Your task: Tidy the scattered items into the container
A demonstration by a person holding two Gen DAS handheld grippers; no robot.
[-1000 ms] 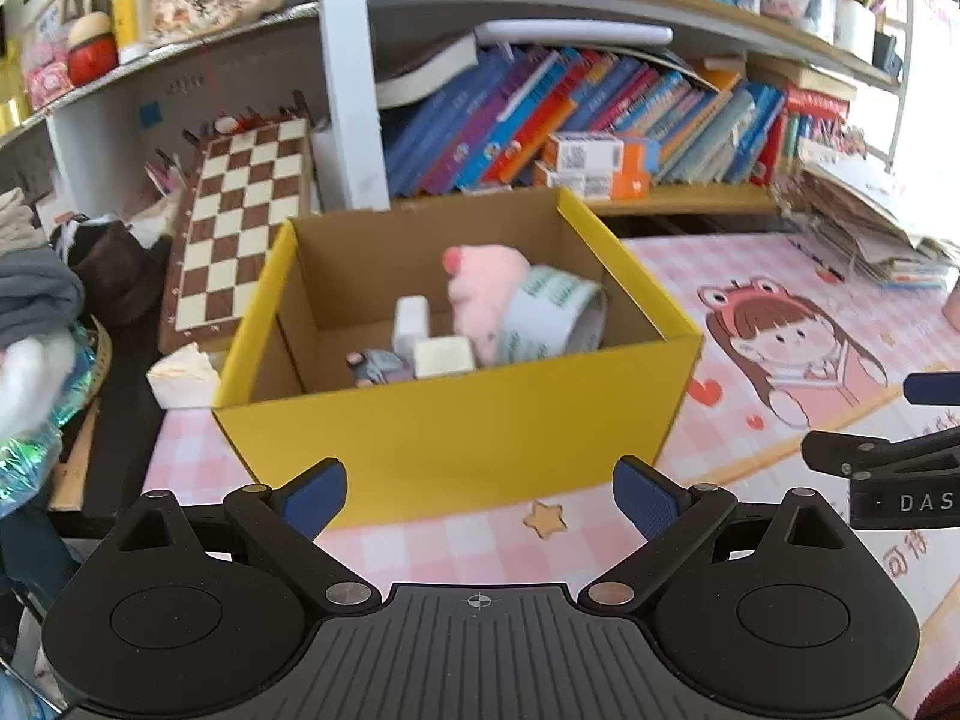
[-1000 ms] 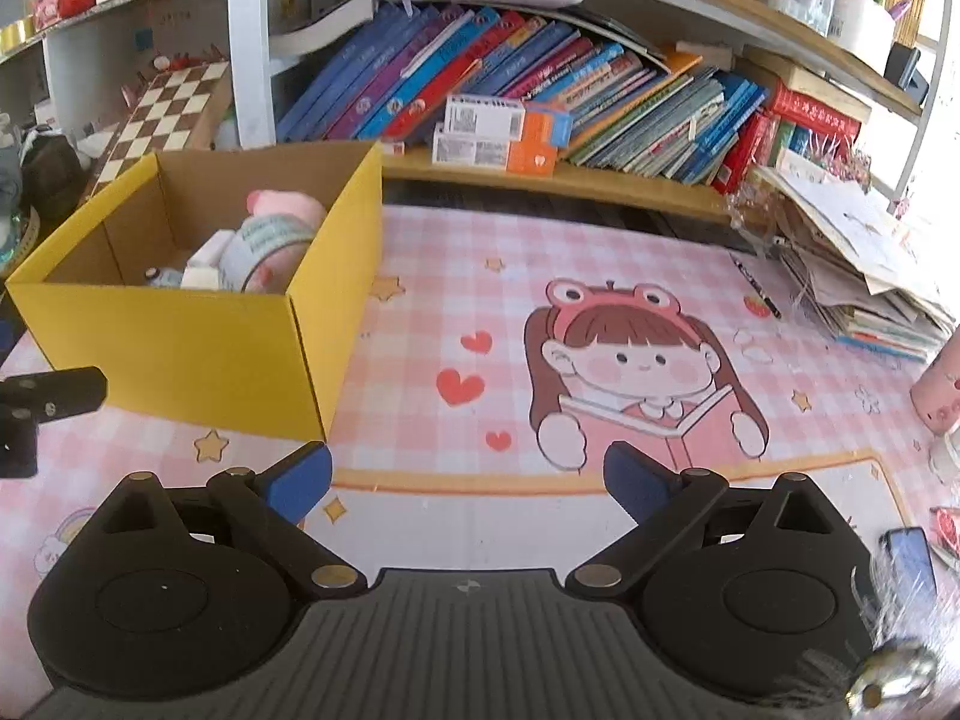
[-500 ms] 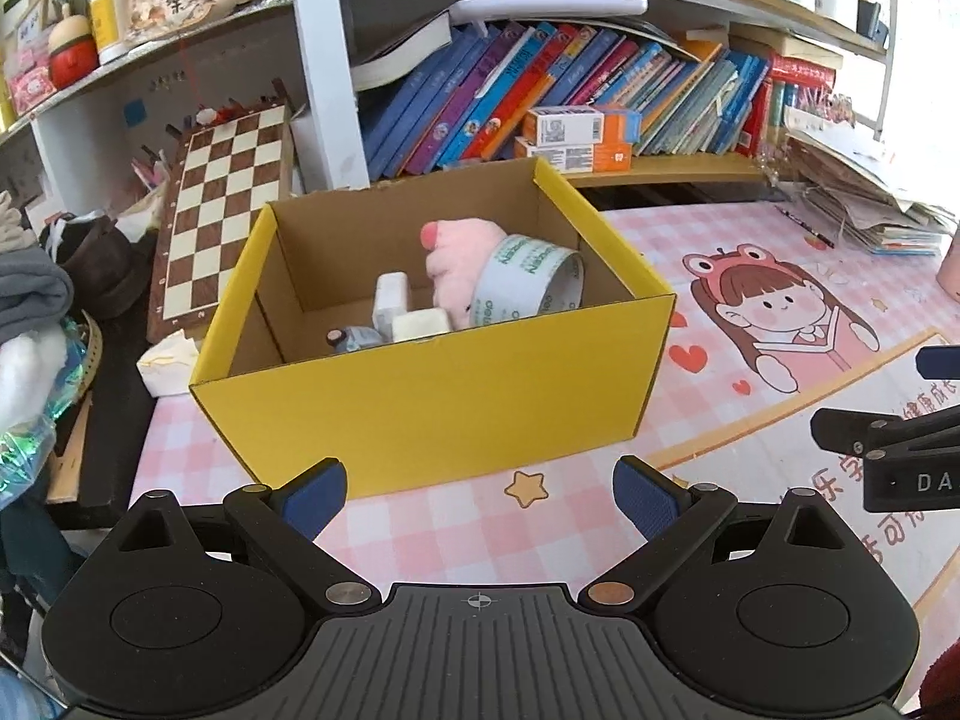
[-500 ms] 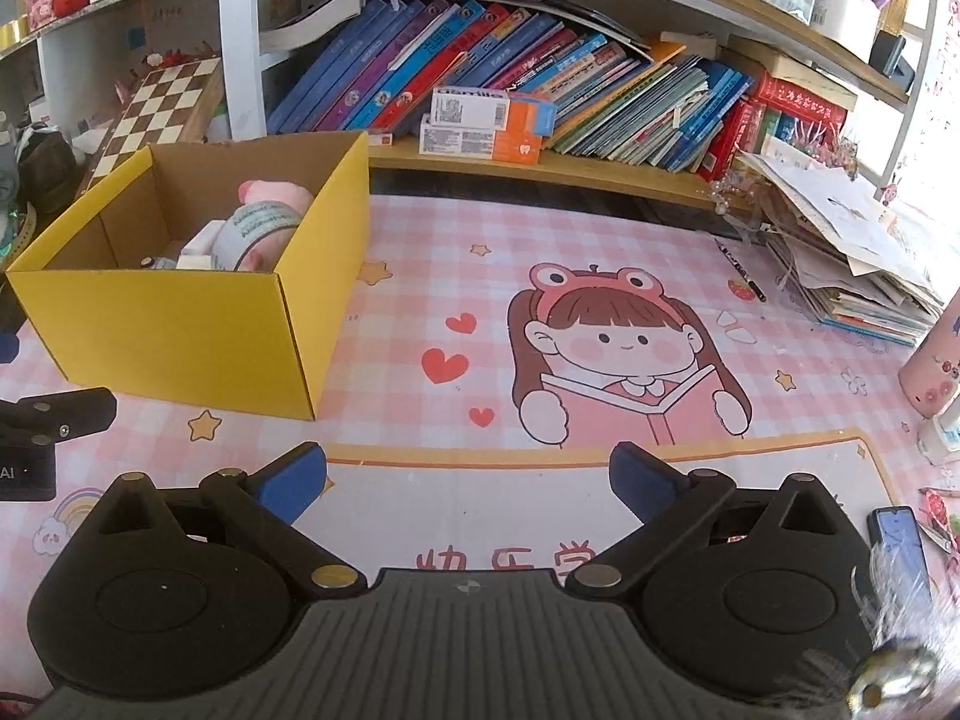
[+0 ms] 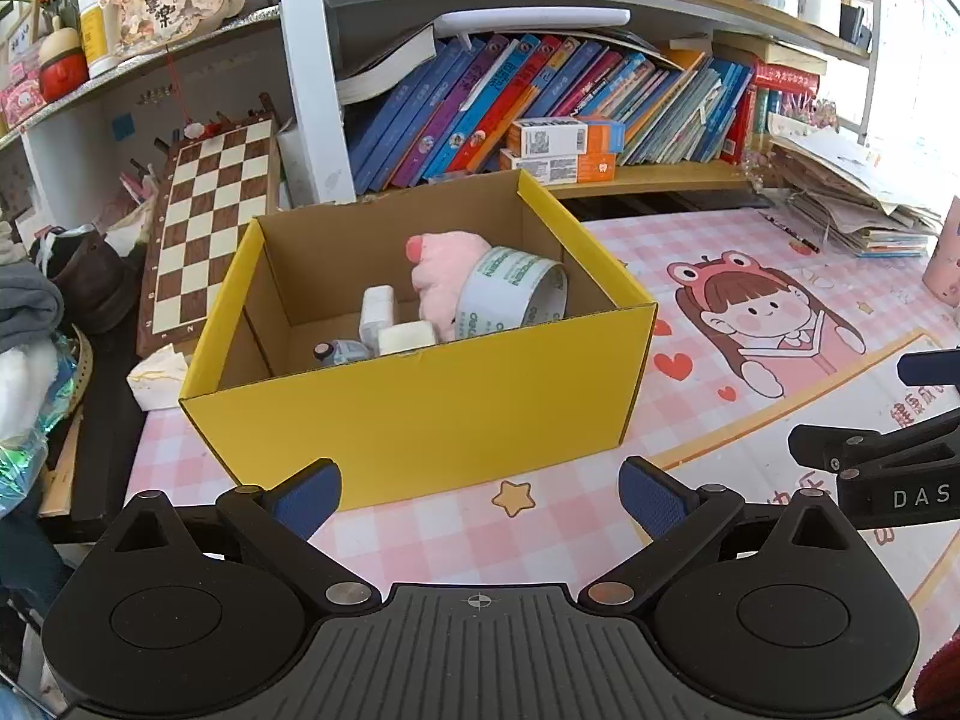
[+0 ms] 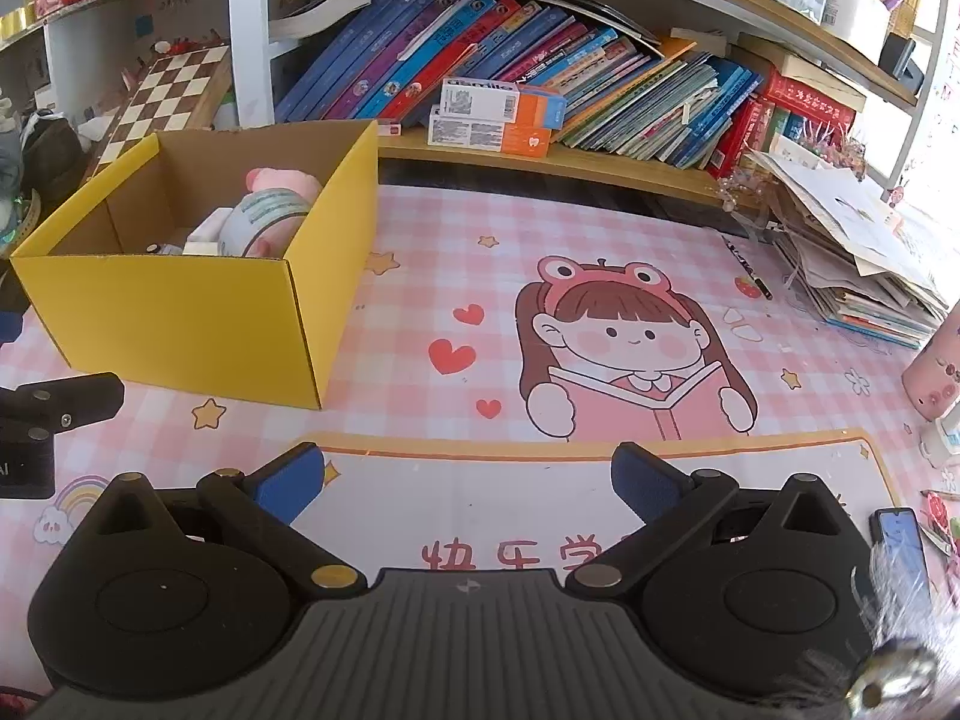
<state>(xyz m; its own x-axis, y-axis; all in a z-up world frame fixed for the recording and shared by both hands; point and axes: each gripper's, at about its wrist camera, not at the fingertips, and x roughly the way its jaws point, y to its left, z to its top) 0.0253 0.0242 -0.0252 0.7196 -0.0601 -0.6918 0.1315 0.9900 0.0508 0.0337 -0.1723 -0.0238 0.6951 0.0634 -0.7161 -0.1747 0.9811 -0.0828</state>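
Observation:
A yellow cardboard box (image 5: 420,414) stands on the pink checked mat and also shows in the right wrist view (image 6: 180,312). Inside it lie a pink plush toy (image 5: 447,264), a roll of tape (image 5: 516,294), white blocks (image 5: 405,336) and a small bottle (image 5: 339,353). My left gripper (image 5: 480,495) is open and empty, in front of the box's near wall. My right gripper (image 6: 468,477) is open and empty over the mat, to the right of the box.
A bookshelf (image 6: 540,84) runs along the back. A chessboard (image 5: 207,222) leans at the left of the box. A stack of papers (image 6: 852,252) lies at the right, with a pink cup (image 6: 936,372) and a phone (image 6: 900,546) near the right edge.
Both grippers have pulled back from the box, which now looks smaller and farther. Both stay open and empty.

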